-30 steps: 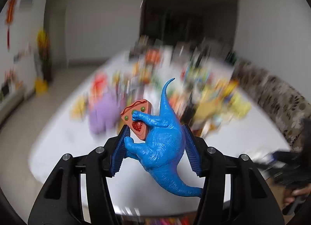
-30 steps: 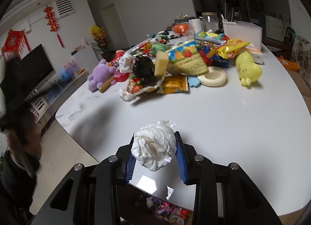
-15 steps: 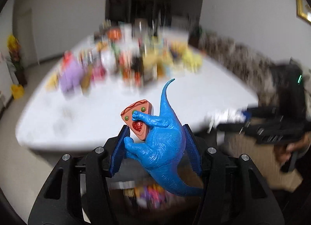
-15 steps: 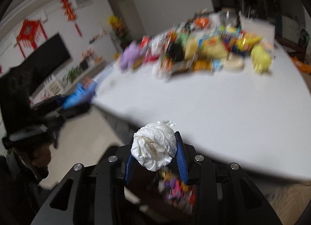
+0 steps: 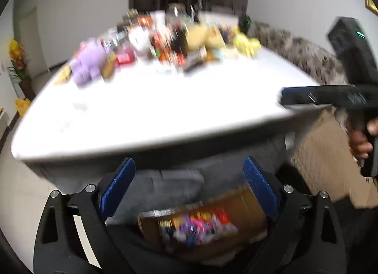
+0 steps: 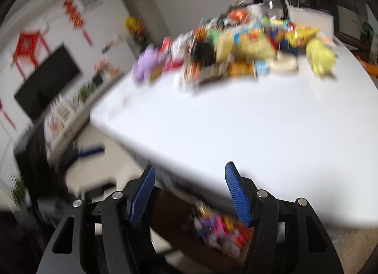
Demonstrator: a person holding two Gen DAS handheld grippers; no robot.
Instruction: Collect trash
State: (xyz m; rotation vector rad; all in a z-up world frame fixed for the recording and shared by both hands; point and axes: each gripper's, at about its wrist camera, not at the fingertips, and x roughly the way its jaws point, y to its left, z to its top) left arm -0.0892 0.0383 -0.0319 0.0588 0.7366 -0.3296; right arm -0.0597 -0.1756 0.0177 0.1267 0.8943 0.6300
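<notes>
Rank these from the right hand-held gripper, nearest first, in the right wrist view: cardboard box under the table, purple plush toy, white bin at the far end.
1. Cardboard box: just below the right hand-held gripper.
2. Purple plush toy: mid-table, left.
3. White bin: far end, right.

We take the desk point(image 5: 151, 113) as our landmark. A heap of clutter point(image 5: 174, 44) lies on its far half, the near half bare. Below the desk's near edge, on the floor, stands a cardboard box point(image 5: 245, 200) with what seem to be small packets point(image 5: 196, 224) in it, though blur hides detail. Right of the desk runs a sofa point(image 5: 304, 54). Left of it, a screen point(image 6: 47, 82) hangs on the wall.
</notes>
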